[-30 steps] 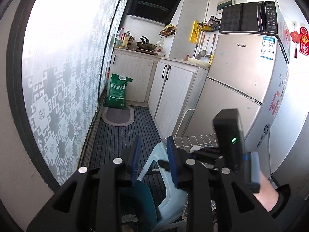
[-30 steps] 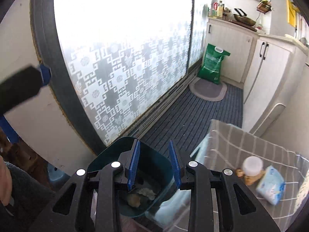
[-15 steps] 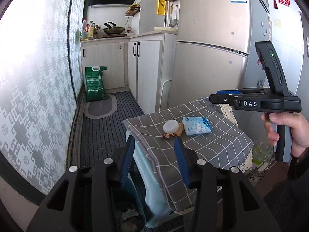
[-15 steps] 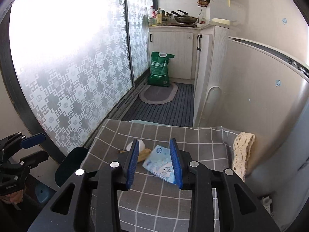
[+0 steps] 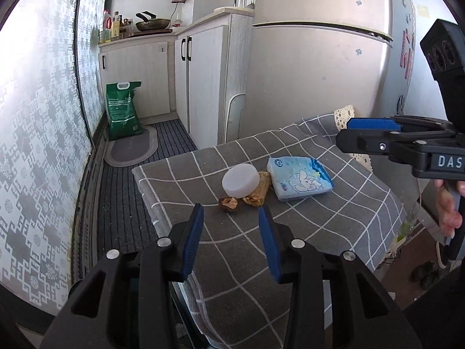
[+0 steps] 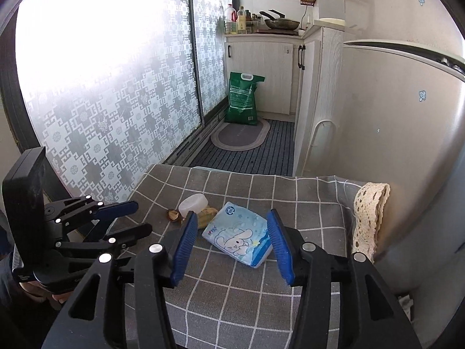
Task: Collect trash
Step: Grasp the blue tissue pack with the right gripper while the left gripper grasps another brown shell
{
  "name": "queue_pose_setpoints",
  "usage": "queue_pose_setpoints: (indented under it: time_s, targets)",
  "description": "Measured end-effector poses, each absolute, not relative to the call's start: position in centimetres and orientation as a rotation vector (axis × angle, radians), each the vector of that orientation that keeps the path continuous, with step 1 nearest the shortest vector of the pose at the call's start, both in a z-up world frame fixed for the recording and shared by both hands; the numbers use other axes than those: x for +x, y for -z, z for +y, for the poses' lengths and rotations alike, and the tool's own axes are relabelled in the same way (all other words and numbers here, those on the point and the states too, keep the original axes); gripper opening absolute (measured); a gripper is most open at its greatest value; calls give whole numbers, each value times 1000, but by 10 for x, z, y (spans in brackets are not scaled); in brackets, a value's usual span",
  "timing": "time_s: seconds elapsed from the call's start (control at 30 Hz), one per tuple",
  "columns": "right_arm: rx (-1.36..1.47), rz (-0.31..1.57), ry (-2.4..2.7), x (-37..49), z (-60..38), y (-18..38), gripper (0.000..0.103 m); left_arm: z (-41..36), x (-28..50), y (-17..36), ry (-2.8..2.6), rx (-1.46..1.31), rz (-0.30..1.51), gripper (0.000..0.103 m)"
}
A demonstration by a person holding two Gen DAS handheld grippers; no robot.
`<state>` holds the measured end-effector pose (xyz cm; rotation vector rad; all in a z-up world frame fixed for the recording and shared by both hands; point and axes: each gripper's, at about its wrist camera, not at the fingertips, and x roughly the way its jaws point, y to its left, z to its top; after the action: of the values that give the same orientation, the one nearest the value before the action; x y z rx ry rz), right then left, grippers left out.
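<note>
A grey checked cloth (image 5: 319,232) covers a small table. On it lie a white round lid (image 5: 240,184), a walnut shell (image 5: 228,204), a brown food scrap (image 5: 259,193) and a blue tissue pack (image 5: 299,181). My left gripper (image 5: 231,209) hovers just short of the walnut shell, its jaws closing on nothing. My right gripper (image 6: 232,213) hangs over the tissue pack (image 6: 238,237), its jaws opening. The pack shows between its fingers, but the pads do not press it. The lid (image 6: 193,203) and shell (image 6: 173,214) lie to its left, near the left gripper (image 6: 142,216).
A fridge (image 5: 319,72) stands right behind the table, with white cabinets (image 5: 203,81) beside it. A green bag (image 5: 123,110) and an oval mat (image 5: 130,151) sit on the floor beyond. A patterned glass door (image 5: 37,116) runs along the left. Lace trim (image 6: 369,218) hangs at the table's right edge.
Both grippers swung from the teal bin beside the table to above the tabletop. The left came lower and closer to the scraps. The right jaws widened around the tissue pack.
</note>
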<state>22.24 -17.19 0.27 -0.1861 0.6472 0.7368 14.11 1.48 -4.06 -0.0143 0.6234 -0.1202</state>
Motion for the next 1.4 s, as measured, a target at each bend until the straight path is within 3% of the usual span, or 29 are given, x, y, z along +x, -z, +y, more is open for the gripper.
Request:
queue_pose_setpoints:
  time_s: [0.47, 0.7, 0.9, 1.0, 1.1, 1.4]
  targets:
    - [-352, 606, -801, 238, -183, 20, 61, 7, 179, 52, 156, 100, 720, 41]
    - [-368, 624, -809, 249, -192, 28, 61, 2, 187, 61, 168, 169, 758, 36]
    - [-415, 634, -918, 253, -190, 30, 76, 1, 188, 62, 190, 197, 751, 29]
    - [-445, 629, -964, 251, -186, 31, 79, 1, 187, 62, 203, 198, 747, 22]
    - [-478, 633, -977, 254, -182, 35, 87, 4, 185, 61, 217, 175, 742, 22]
    - [-550, 700, -1012, 265, -160, 48, 87, 16, 173, 43, 292, 20, 671, 22]
